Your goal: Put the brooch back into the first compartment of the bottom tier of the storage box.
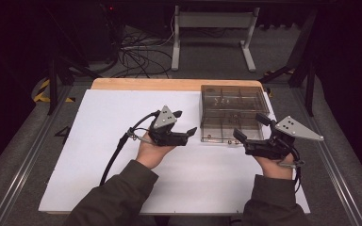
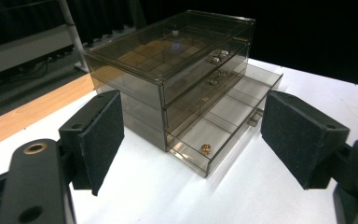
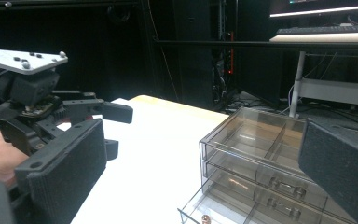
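A smoky clear drawer box (image 1: 233, 107) stands at the far right of the white sheet. Its bottom drawer (image 2: 223, 128) is pulled out toward me, and a small brass-coloured piece (image 2: 206, 149) lies in the drawer's front compartment (image 3: 205, 218). My left gripper (image 1: 186, 122) hangs just left of the box, open, with nothing between its pads (image 2: 193, 116). My right gripper (image 1: 249, 125) sits at the box's near right corner, also open and empty (image 3: 205, 158). In the right gripper view, the left gripper (image 3: 116, 130) shows across the sheet.
A white sheet (image 1: 122, 141) covers the table, with a wooden strip (image 1: 141, 84) along the far edge. Beyond it are floor cables (image 1: 136, 56) and a white desk frame (image 1: 212, 28). The left gripper's black cable (image 1: 115, 150) trails over the sheet.
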A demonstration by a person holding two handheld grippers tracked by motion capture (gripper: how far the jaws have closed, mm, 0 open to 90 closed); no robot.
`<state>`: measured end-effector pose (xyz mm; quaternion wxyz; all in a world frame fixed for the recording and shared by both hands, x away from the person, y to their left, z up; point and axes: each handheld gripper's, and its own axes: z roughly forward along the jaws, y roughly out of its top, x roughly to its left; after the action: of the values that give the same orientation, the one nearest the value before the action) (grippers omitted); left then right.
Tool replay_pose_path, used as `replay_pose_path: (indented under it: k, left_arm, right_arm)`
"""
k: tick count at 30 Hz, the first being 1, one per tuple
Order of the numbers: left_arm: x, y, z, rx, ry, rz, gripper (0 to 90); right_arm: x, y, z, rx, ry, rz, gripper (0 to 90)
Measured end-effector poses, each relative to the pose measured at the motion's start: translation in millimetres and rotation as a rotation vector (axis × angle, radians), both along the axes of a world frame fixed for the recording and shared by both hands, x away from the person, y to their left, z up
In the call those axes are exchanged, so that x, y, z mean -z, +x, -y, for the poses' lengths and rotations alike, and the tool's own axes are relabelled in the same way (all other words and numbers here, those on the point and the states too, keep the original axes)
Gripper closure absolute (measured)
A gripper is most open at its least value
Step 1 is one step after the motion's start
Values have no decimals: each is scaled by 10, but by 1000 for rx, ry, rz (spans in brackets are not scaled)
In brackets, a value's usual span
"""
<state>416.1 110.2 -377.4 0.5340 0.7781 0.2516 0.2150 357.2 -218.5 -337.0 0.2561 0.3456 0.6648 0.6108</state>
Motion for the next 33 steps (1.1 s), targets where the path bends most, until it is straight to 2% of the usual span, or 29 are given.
replay_pose_path:
  k: [10,21,33]
  left_arm:
    - [-73,-80,-202,-28,-16,19,180]
    - [-171,-165,-427,-51,-55,41,163]
    - [-267,-320,-633,-52,-76,63,158]
  right_arm:
    - [14,10,-18,1,-11,-1,17]
    - [43,30,-58,-4,-25,-14,17]
    - [71,48,-79,-7,-33,-22,17]
